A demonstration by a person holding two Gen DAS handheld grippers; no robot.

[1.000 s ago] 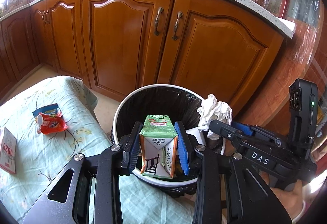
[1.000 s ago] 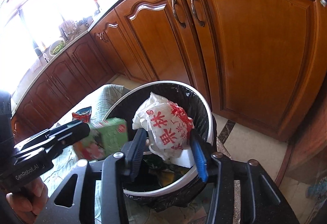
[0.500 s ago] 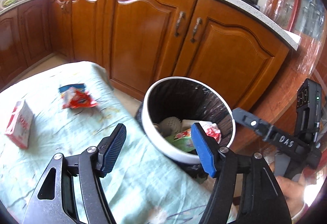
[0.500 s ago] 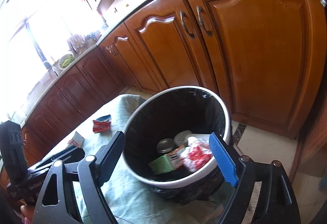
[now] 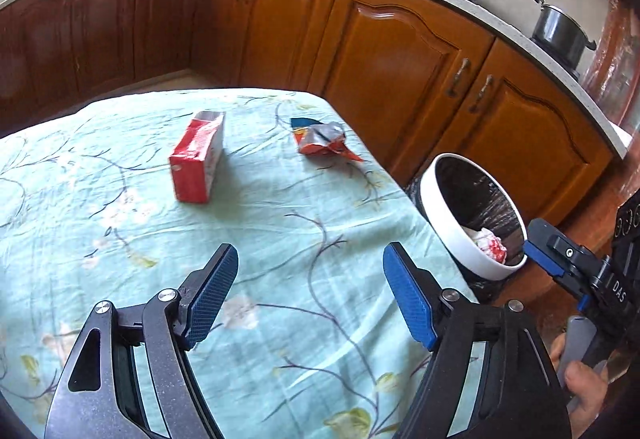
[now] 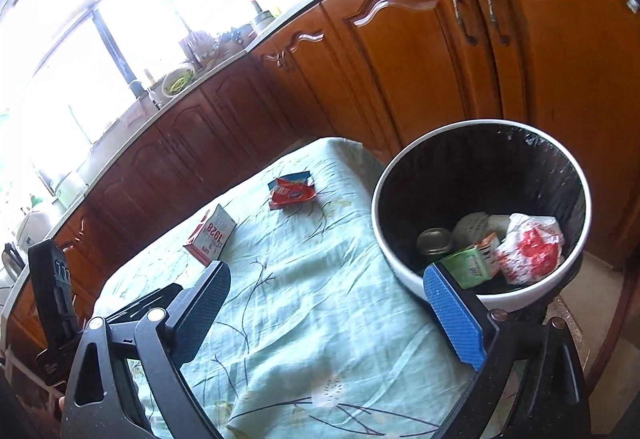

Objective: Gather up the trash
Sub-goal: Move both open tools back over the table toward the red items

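Both tools swung back over the surface (image 5: 280,231) since dropping their trash: left tool (image 5: 310,295) and right tool (image 6: 328,303) spread wide, empty. Green carton (image 6: 472,265) and white bag (image 6: 530,249) sit in the bin (image 6: 404,275); red box (image 5: 198,157) and wrapper (image 5: 322,139) lie on the cloth.

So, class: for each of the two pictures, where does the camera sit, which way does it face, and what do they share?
Left wrist: on the left gripper, facing across the table to the cupboards; the right gripper shows.
Right wrist: on the right gripper, facing table and bin; the left gripper shows.
Shared: red carton, wrapper, bin.
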